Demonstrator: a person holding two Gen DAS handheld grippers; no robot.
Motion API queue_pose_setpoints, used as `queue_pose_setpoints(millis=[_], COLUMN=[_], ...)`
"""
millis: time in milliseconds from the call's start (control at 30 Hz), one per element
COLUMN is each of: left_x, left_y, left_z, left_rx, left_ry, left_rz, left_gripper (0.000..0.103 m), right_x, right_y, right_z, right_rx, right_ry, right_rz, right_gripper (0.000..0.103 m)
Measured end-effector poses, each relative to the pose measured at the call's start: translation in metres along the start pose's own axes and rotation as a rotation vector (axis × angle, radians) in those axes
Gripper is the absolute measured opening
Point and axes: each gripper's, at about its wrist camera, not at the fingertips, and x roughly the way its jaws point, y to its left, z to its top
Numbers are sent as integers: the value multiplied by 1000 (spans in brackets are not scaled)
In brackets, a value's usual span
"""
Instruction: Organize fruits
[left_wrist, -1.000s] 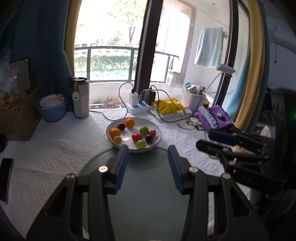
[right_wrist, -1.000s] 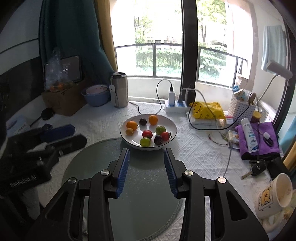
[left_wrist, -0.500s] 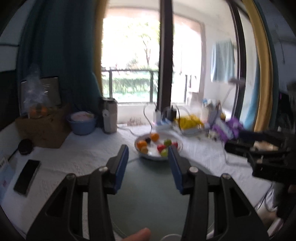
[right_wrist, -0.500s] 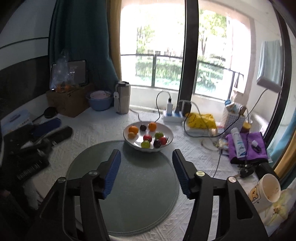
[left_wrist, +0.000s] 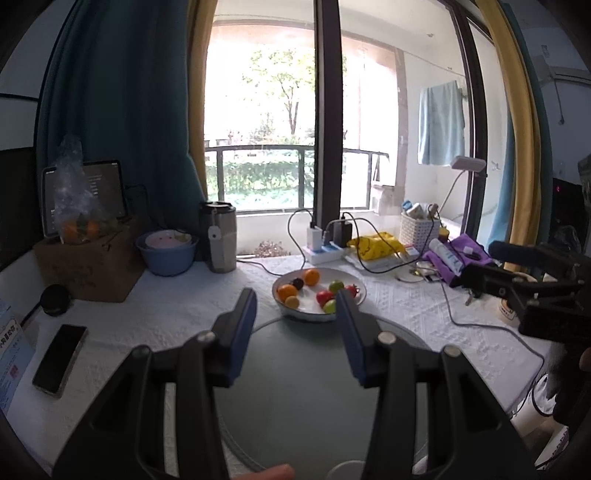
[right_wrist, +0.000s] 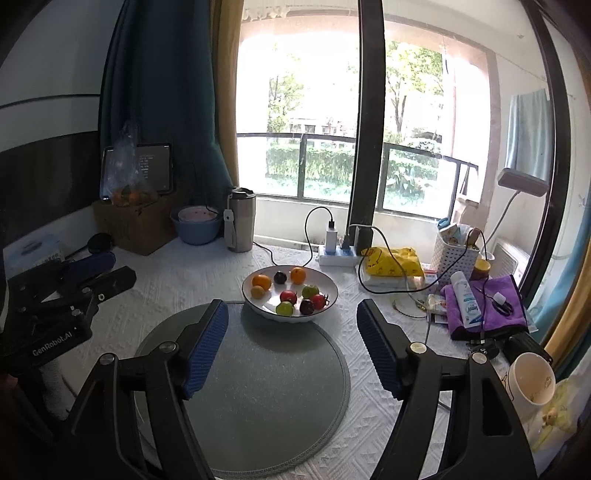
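Note:
A white bowl (right_wrist: 332, 291) holds several small fruits: two oranges (right_wrist: 261, 281), a dark plum (right_wrist: 280, 277), red tomatoes (right_wrist: 288, 296) and green fruits (right_wrist: 310, 291). It stands on the white tablecloth at the far edge of a round grey mat (right_wrist: 258, 387). My right gripper (right_wrist: 291, 309) hovers over the mat short of the bowl, its jaws opening with nothing between them. My left gripper (left_wrist: 294, 300) also hangs above the mat (left_wrist: 295, 387), open by a narrow gap and empty, with the bowl (left_wrist: 360, 290) beyond its tips. Each gripper shows at the edge of the other's view.
Behind the bowl lie a power strip (right_wrist: 338, 256) with cables, a steel tumbler (right_wrist: 242, 221), a blue basin (right_wrist: 195, 225) and a cardboard box (right_wrist: 136, 225) with bagged oranges. To the right are a purple cloth (right_wrist: 487, 306), a bottle and a mug (right_wrist: 530, 380). A phone (left_wrist: 59, 360) lies at the left.
Both grippers have drawn back from the bowl, which looks smaller and farther, and the views have tilted up. The right jaws have spread much wider. The left gap is unchanged.

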Motion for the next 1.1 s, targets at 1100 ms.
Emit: queue_pose_setpoints(millis=[1100], left_x=[-1], left_y=[9], left_z=[1], left_rx=[-16], left_ry=[-5], left_rz=[42], left_gripper=[46], right_x=[6], right_y=[2], right_z=[0], right_rx=[-18], right_ry=[10], right_rz=[5], right_gripper=[75])
